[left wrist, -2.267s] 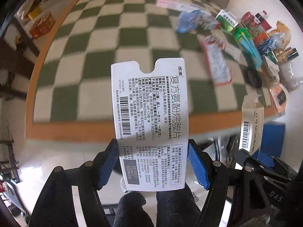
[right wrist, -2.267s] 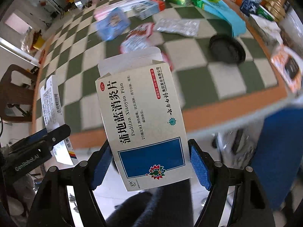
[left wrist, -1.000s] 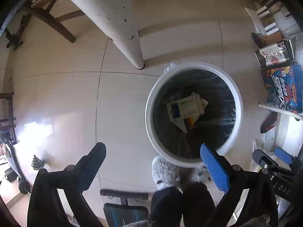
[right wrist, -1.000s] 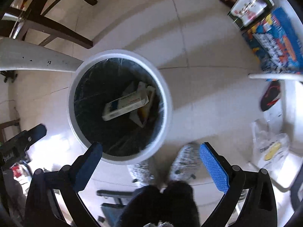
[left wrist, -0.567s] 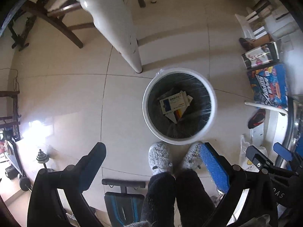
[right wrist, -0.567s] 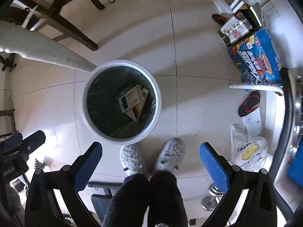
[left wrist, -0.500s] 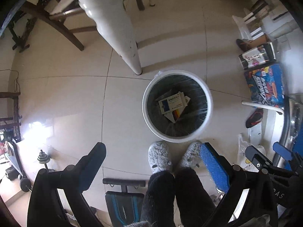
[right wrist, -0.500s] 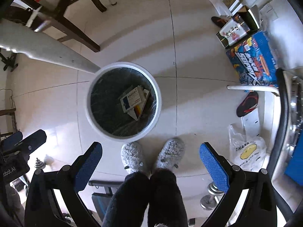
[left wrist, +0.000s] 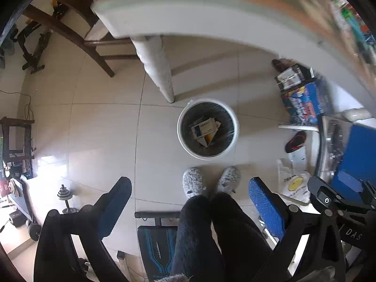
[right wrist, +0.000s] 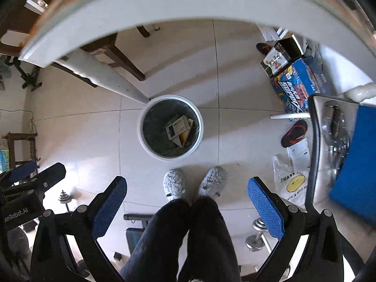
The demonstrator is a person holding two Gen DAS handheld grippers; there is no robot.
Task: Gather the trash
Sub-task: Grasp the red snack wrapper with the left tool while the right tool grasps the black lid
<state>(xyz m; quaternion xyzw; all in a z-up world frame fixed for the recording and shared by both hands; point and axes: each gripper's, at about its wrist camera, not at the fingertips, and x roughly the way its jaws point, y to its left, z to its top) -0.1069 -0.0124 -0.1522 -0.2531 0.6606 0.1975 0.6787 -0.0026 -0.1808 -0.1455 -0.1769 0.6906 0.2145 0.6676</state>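
A white trash bin with a black liner stands on the tiled floor beside a white table leg; the same bin shows in the right wrist view. Medicine boxes lie inside it, also seen as boxes from the right. My left gripper is open and empty, high above the floor. My right gripper is open and empty too. The table edge arcs blurred across the top, with trash items smeared on its right side.
A person's legs and grey slippers stand just before the bin. Blue cartons and a sandal lie at the right, a plastic bag nearby. A wooden chair stands at the left, dumbbells on the floor.
Both grippers dropped their medicine boxes into the bin and opened. They have since risen, so the bin looks smaller and the table edge has come into view at the top.
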